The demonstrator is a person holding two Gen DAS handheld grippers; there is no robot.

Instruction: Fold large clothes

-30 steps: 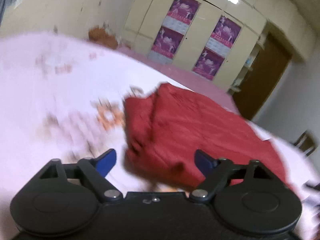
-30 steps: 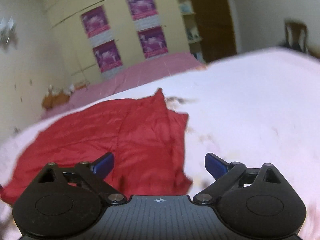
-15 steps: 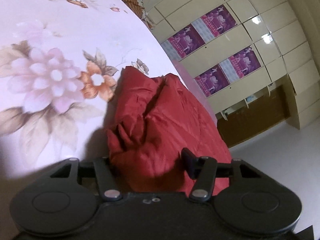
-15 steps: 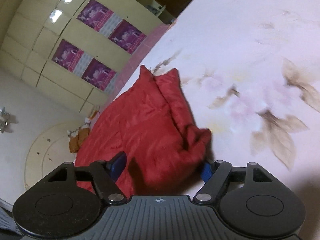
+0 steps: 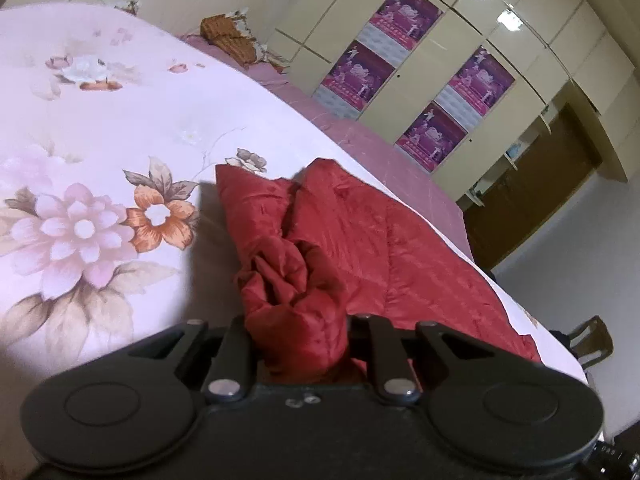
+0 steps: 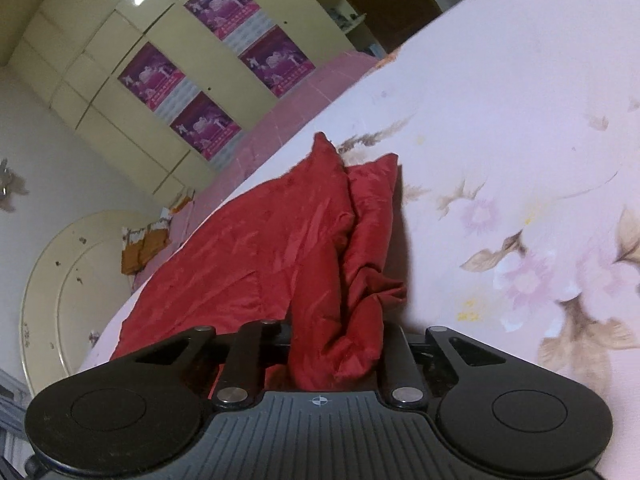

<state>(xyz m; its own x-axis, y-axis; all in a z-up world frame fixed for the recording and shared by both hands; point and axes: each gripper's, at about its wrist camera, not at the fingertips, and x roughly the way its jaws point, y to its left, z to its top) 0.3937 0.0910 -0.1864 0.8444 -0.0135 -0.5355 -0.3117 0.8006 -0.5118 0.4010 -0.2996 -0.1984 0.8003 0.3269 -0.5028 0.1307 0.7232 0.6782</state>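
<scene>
A large red quilted garment [image 5: 360,232] lies partly folded on a bed with a pale floral sheet [image 5: 100,160]. In the left wrist view my left gripper [image 5: 298,332] is closing, its jaws drawn in around a bunched near corner of the red garment, which fills the gap and hides the pads. In the right wrist view the red garment [image 6: 260,248] spreads to the left, and my right gripper [image 6: 334,344] is closing on its other bunched near corner, the cloth pinched between the jaws. The floral sheet [image 6: 520,160] stretches away on the right.
A cream wardrobe with purple posters [image 5: 420,72] stands behind the bed, with a brown door [image 5: 532,196] beside it. A pink cover [image 5: 400,168] lies along the bed's far edge. A round cream headboard [image 6: 60,280] and a brown cushion [image 6: 144,248] sit at the left.
Both grippers went from wide open above the garment's near edge to drawn in on its bunched corners. Both views rolled and moved closer to the cloth.
</scene>
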